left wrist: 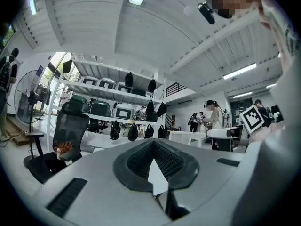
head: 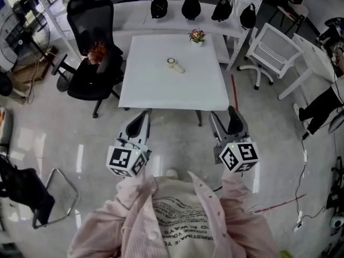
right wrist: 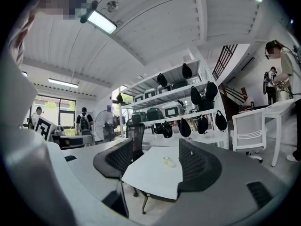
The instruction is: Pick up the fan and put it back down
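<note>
We hold both grippers out level over the glossy floor (head: 177, 144), short of the white table (head: 145, 90). Our left gripper (head: 142, 118) has its jaws drawn together, tips meeting, with nothing between them. Our right gripper (head: 224, 120) has its jaws wide apart and empty; in its own view the table top shows through the gap. The fan (head: 174, 64), small and white, rests on the table's far half, well apart from both grippers. Beyond it a little flower pot (head: 196, 36) sits near the far edge. A black office chair (head: 88, 15) stands left of the table and a white chair (head: 274, 50) right of it. Black bags (head: 191, 7) hang along the shelf behind.
</note>
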`<move>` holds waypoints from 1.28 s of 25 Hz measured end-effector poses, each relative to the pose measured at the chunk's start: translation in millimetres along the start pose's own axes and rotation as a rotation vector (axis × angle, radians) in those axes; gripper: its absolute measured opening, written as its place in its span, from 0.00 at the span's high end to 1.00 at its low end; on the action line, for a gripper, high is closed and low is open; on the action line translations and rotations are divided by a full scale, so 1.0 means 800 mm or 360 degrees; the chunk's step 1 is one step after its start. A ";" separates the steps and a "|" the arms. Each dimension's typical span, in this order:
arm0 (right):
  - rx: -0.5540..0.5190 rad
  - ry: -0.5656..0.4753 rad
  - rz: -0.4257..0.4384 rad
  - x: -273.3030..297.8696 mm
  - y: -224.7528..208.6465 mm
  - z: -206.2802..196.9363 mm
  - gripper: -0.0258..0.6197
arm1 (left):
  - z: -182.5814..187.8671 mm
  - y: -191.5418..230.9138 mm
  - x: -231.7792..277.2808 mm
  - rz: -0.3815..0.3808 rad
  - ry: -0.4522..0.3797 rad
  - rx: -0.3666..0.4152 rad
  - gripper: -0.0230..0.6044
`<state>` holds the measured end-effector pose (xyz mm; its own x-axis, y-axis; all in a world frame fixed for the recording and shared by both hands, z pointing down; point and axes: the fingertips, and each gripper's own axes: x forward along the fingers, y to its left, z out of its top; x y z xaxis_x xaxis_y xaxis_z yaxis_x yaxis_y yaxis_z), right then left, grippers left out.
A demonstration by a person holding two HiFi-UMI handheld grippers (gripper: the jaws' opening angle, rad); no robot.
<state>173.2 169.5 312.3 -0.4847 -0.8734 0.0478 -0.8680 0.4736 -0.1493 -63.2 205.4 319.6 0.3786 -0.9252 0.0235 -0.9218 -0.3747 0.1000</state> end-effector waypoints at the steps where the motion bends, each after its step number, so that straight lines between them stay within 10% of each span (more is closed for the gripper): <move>1: 0.0000 0.0004 0.0003 0.007 -0.001 -0.002 0.54 | -0.002 0.004 0.006 -0.0006 0.0003 0.0000 0.96; 32: 0.0065 0.0308 0.0273 0.316 -0.091 -0.039 0.54 | -0.054 0.140 0.238 0.0134 0.0220 -0.0245 0.96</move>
<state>110.8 -81.9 366.3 -0.6395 -0.7408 0.2056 -0.7681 0.6046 -0.2111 -90.7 -10.0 378.7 0.3185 -0.9320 0.1731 -0.9310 -0.2731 0.2423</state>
